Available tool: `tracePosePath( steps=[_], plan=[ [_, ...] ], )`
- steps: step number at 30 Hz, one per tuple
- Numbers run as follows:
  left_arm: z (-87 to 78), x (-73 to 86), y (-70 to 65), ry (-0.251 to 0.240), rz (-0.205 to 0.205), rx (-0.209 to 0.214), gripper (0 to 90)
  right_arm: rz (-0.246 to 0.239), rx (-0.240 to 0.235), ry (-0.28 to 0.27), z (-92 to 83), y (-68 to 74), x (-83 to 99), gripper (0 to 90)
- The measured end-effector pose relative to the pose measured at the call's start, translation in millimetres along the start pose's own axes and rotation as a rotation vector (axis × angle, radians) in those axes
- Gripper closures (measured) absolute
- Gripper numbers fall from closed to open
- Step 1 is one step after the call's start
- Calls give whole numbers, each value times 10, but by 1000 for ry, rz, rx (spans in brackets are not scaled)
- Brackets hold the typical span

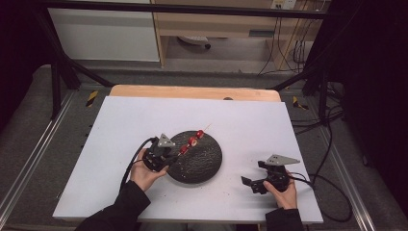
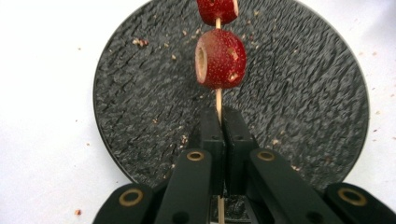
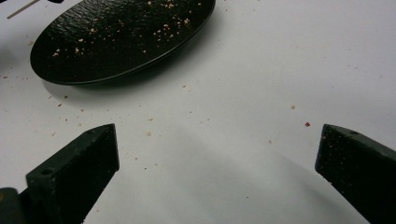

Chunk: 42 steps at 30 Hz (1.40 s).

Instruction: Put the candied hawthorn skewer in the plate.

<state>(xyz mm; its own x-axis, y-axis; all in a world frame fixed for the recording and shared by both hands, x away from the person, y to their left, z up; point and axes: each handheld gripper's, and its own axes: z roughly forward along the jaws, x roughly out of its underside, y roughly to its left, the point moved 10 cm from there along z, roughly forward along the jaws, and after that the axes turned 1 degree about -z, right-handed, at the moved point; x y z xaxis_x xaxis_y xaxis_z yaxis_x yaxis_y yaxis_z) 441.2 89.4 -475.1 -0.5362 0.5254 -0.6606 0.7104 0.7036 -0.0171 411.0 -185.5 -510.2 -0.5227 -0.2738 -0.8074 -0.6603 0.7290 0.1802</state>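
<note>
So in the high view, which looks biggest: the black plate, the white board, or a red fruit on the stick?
Largest to smallest:
1. white board
2. black plate
3. red fruit, tiny on the stick held in the left claw.

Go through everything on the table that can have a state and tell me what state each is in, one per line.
left gripper: shut on the skewer
skewer: held over the plate, red fruit pieces threaded on it
red fruit pieces: on the skewer, cored
plate: flat on the table, bare but for crumbs
right gripper: open, nothing between its jaws
</note>
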Motion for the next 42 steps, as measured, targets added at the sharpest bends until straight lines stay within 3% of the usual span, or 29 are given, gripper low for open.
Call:
tracePosePath(
  steps=[17, 25, 35, 39, 42],
  plan=[
    [229, 134, -18, 116, -2, -28, 882, 3, -7, -1, 1, 7, 5, 7],
    [254, 143, -32, 131, 5, -40, 881, 6, -11, 2, 4, 13, 10, 7],
    [264, 147, -40, 121, 4, -30, 869, 9, -12, 2, 1, 14, 8, 7],
    [218, 124, -23, 94, -5, -16, 797, 10, -10, -1, -2, 11, 5, 7],
    [160, 112, -10, 71, 2, -8, 693, 9, -9, 2, -1, 9, 8, 7]
  ],
)
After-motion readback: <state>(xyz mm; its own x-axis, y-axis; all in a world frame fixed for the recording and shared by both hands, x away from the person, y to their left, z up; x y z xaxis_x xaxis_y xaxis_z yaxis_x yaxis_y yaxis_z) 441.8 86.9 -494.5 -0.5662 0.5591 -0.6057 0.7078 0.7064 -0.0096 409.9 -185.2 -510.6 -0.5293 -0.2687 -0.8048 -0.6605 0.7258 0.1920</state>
